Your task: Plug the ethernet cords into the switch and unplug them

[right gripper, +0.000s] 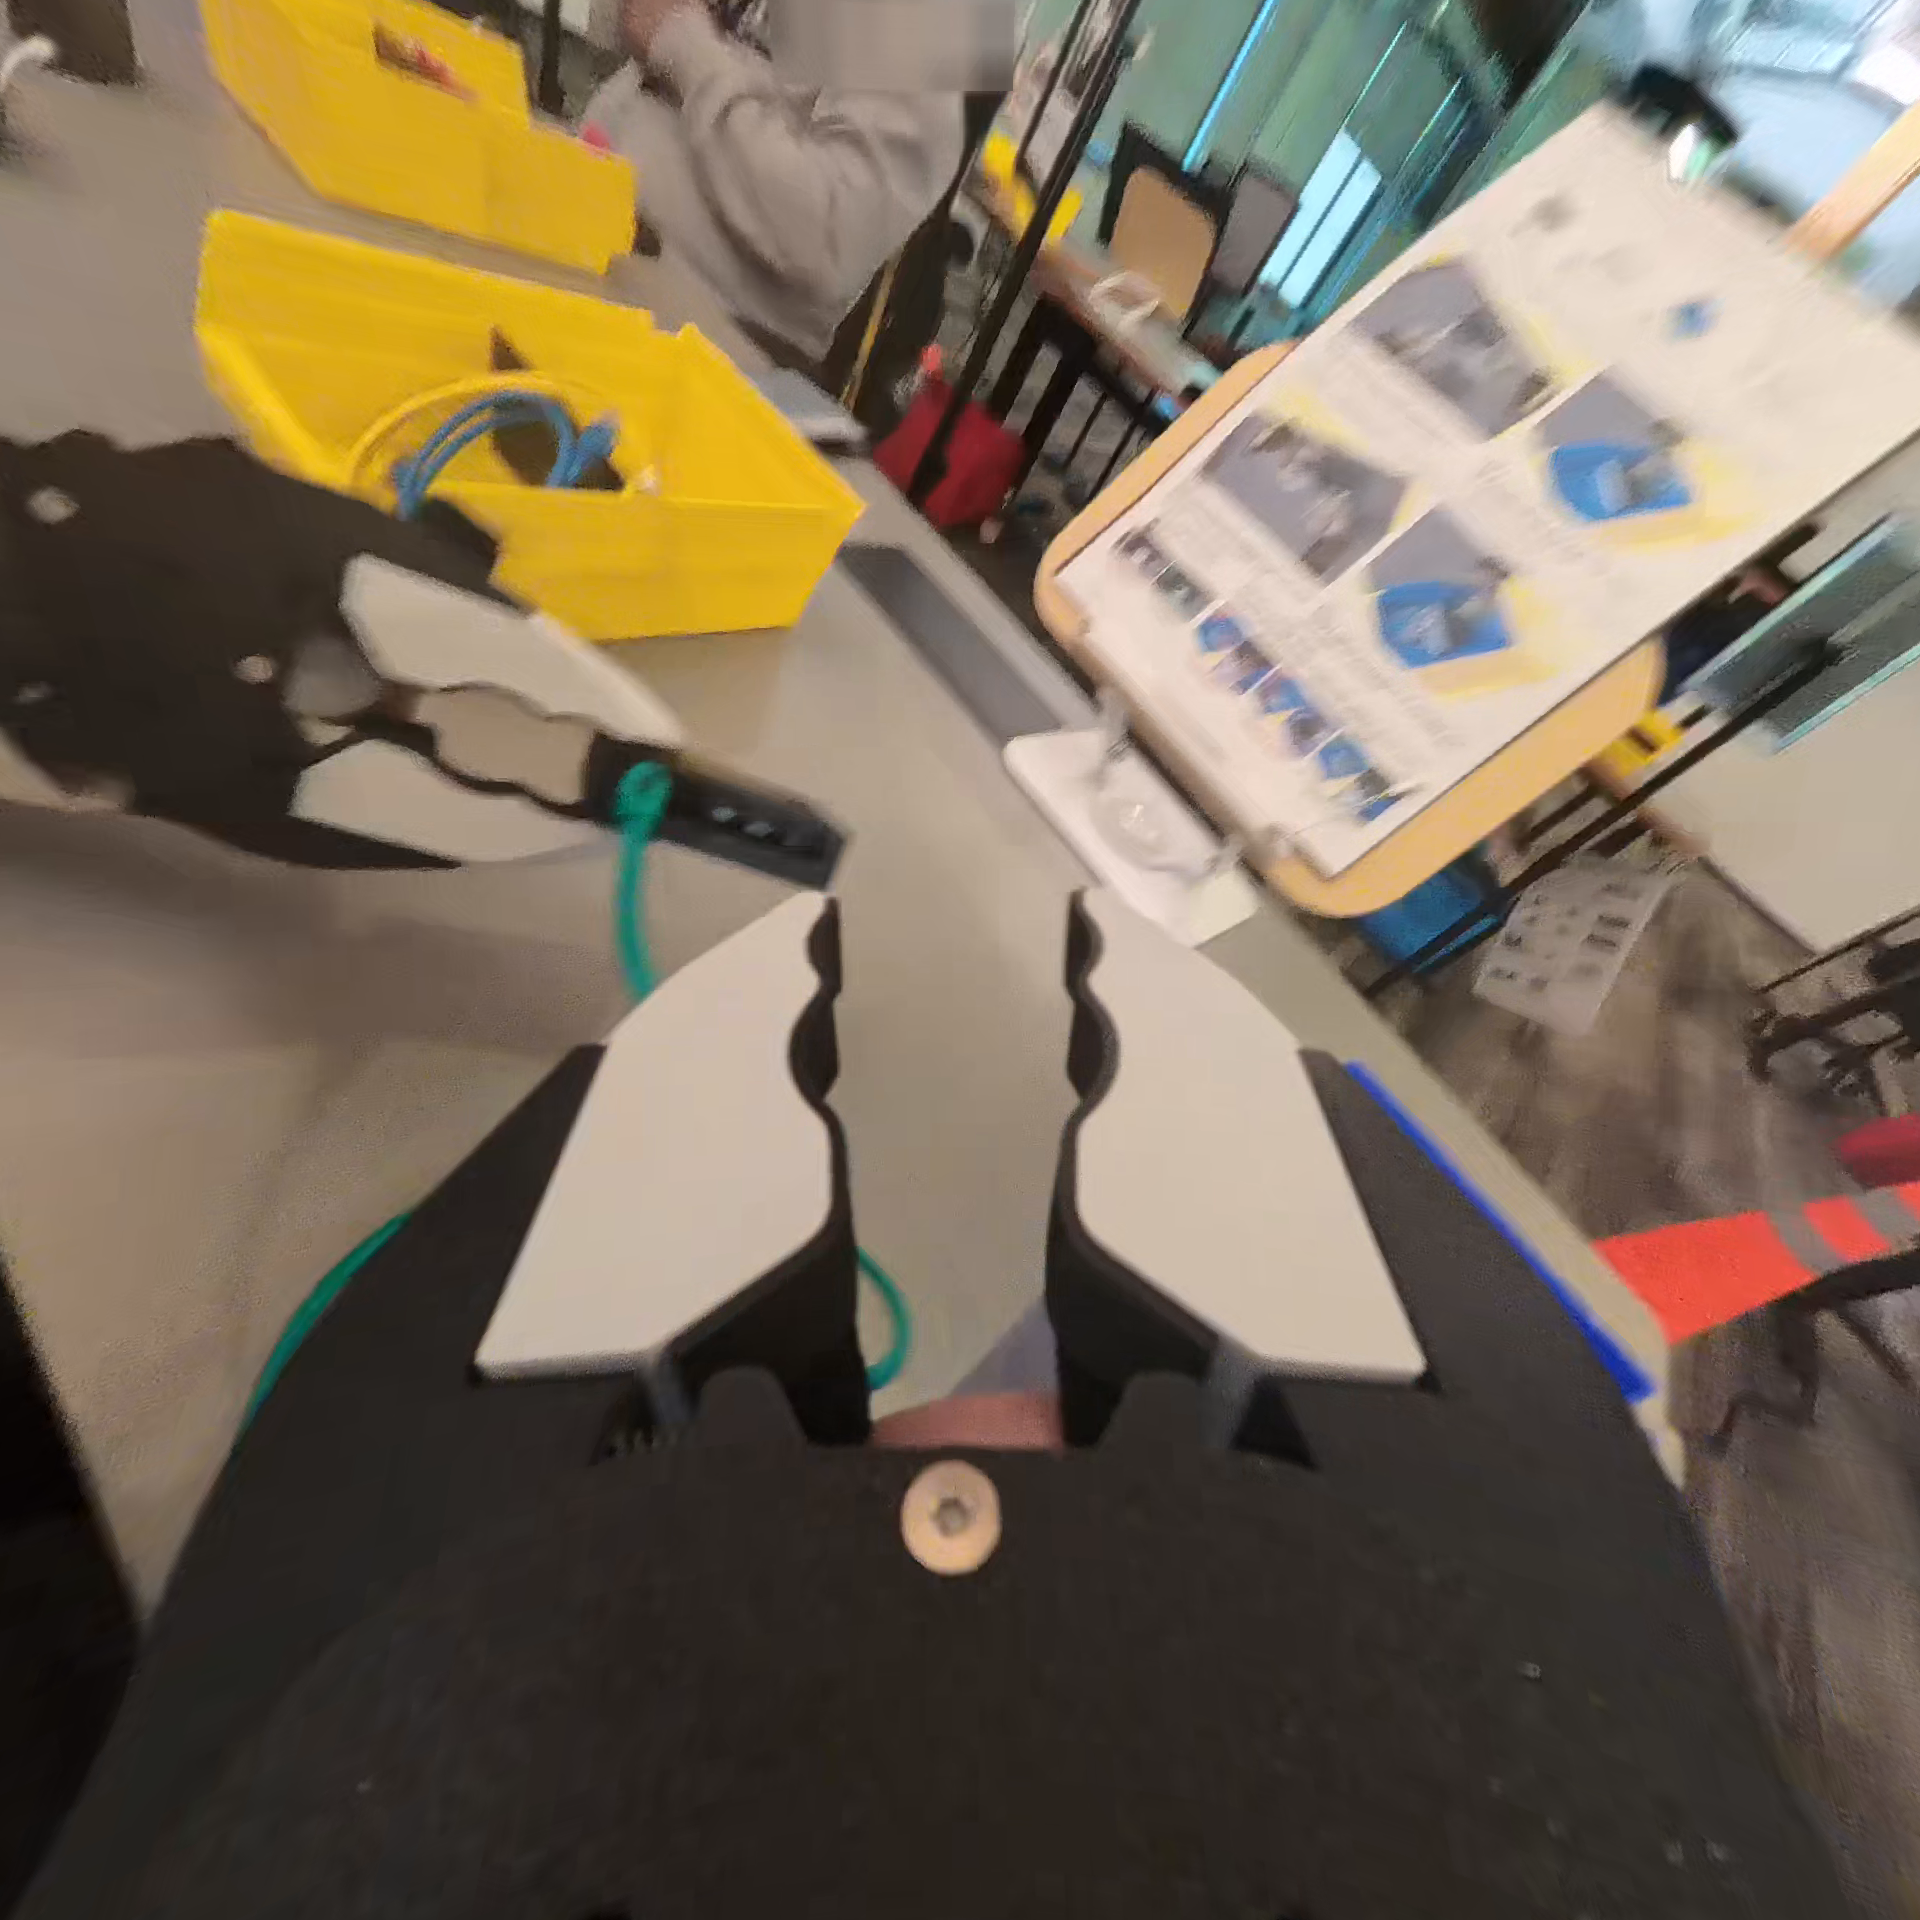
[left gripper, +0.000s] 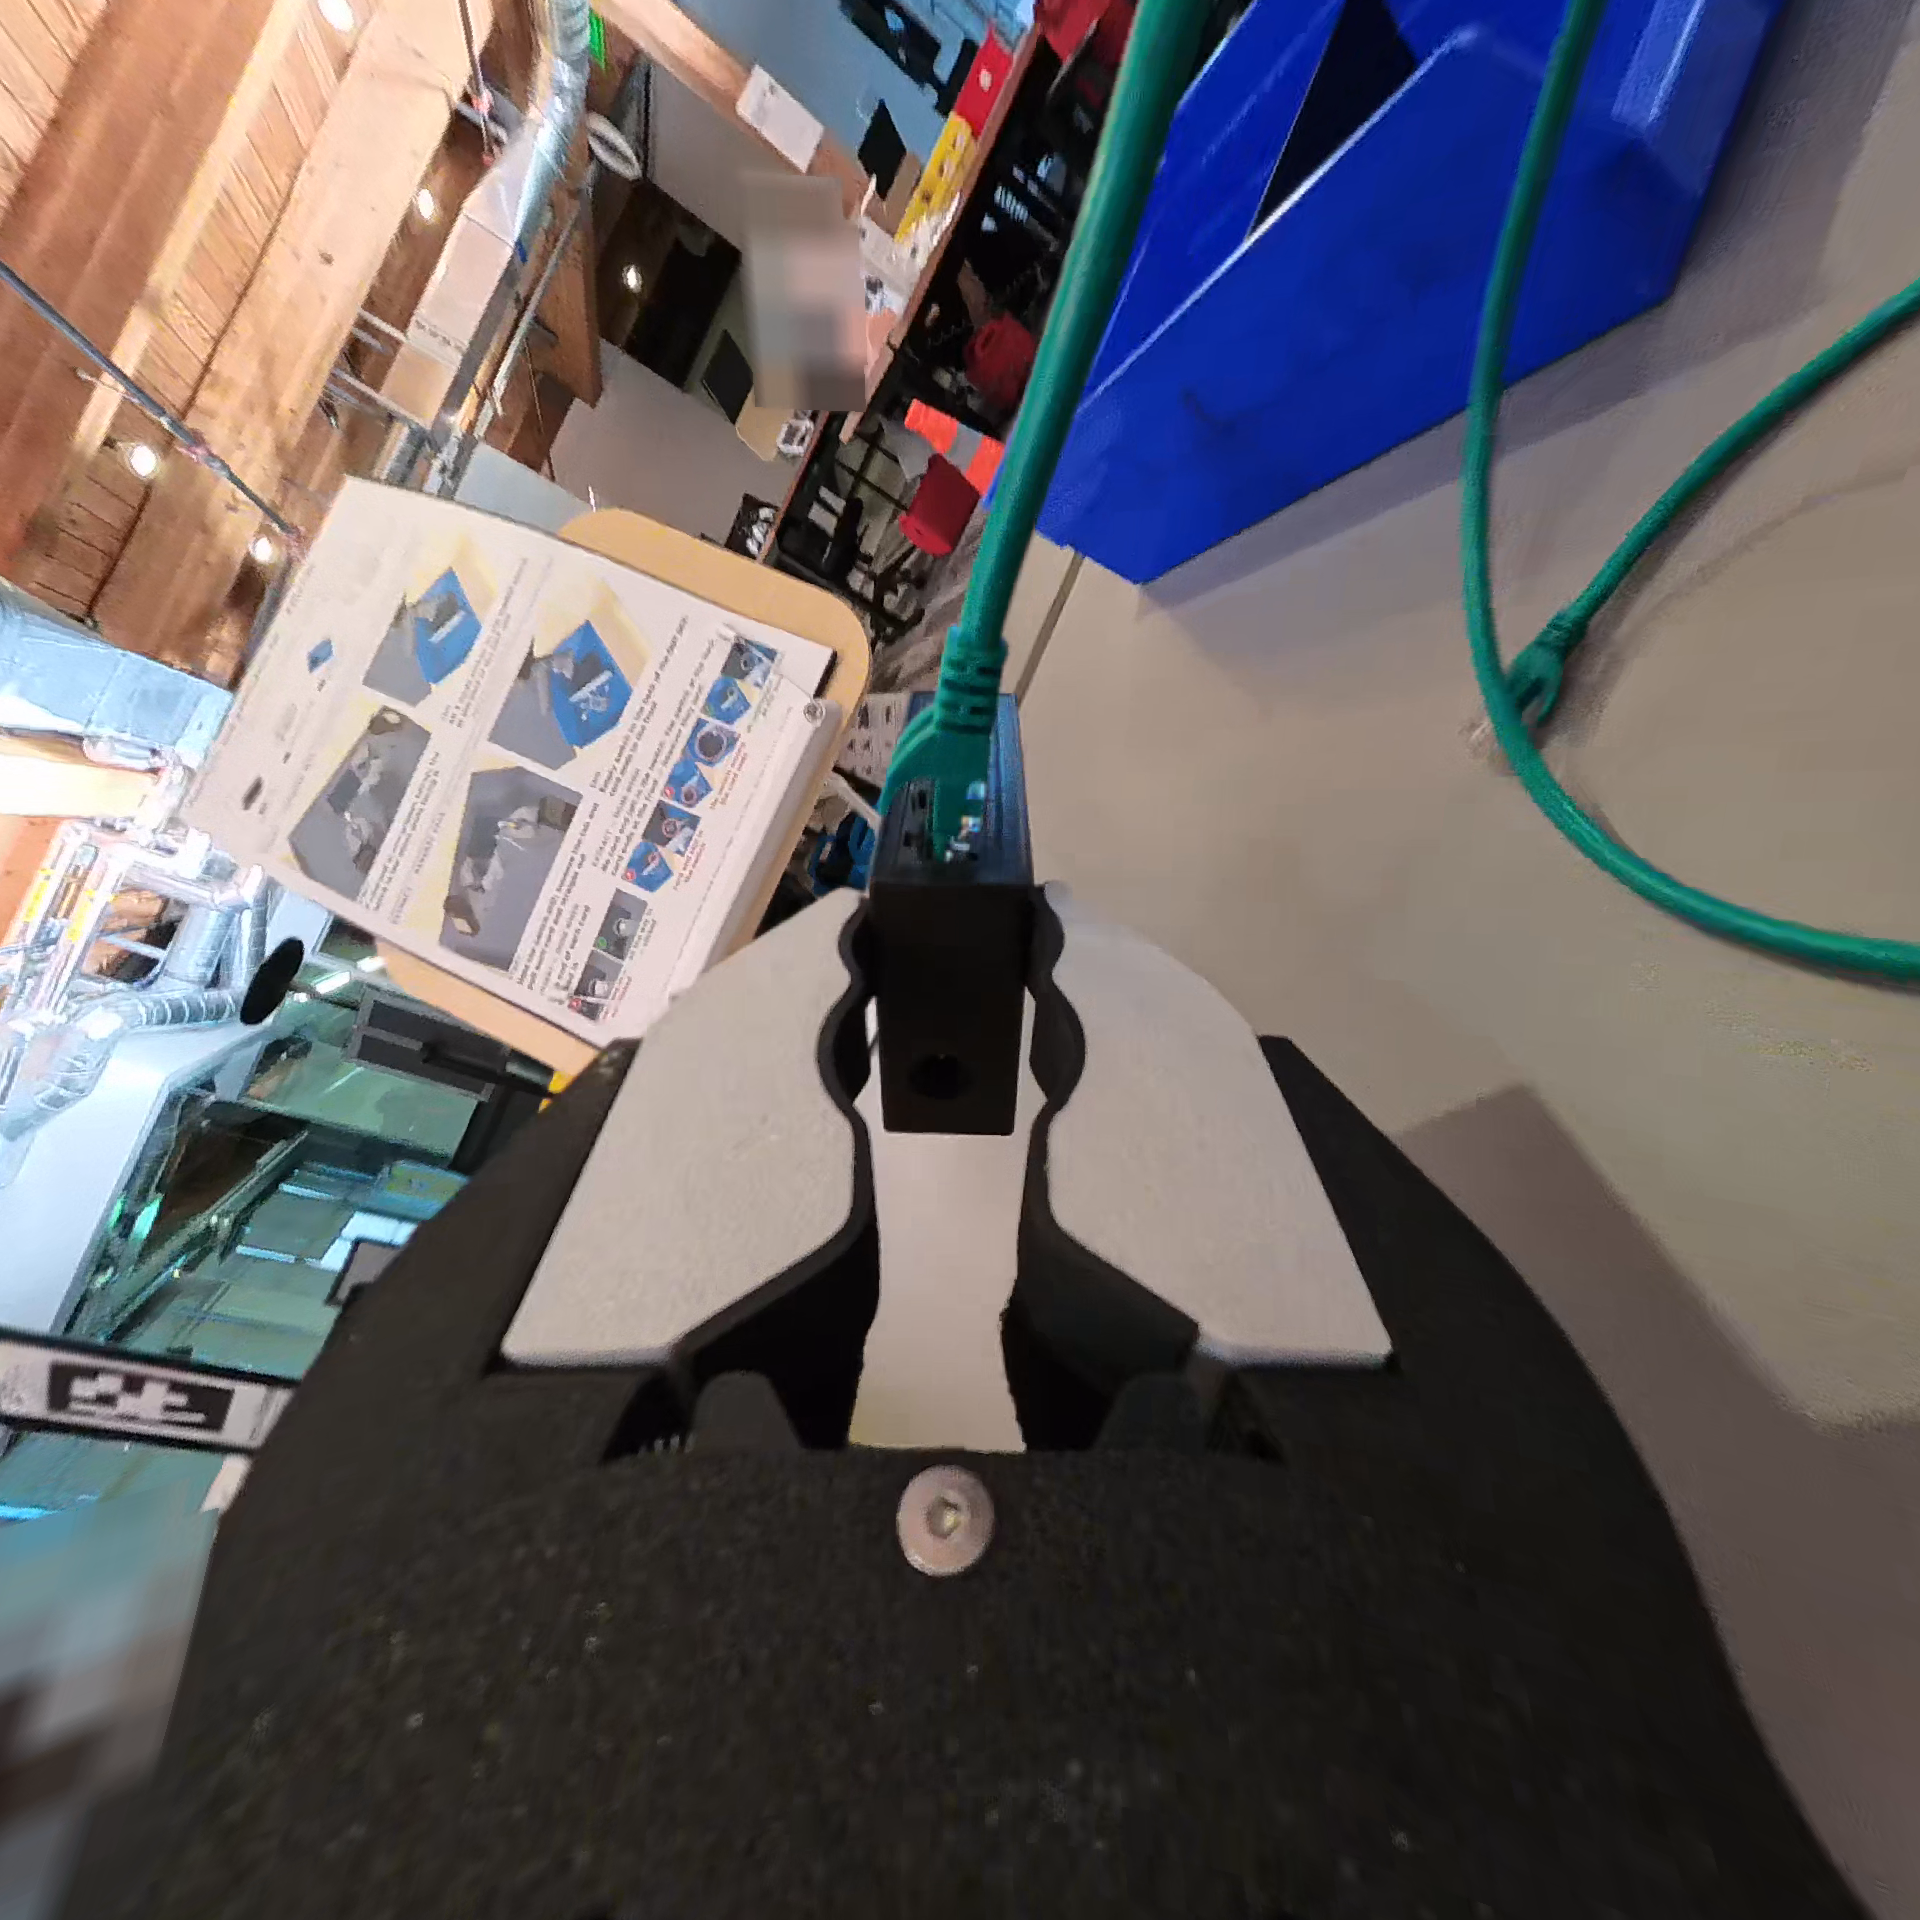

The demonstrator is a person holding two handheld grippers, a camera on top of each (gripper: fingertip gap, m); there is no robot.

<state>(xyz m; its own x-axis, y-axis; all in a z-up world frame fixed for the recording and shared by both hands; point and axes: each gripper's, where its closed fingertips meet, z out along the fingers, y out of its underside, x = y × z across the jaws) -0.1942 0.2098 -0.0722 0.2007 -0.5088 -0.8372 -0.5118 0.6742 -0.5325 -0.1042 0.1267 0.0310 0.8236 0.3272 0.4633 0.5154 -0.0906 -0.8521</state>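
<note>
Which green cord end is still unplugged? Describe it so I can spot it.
Start at the blue bin on the grey table. Just below it a green cord loops down; its loose plug lies flat on the table, unlike the plug standing in the black switch.

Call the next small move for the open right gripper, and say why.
Probably bring the right gripper left to the green plug seated in the switch and close on it. The left gripper is clamped on the switch, one green cord is plugged in, and the right jaws stand open and empty. A second green connector lies loose on the table.
</note>
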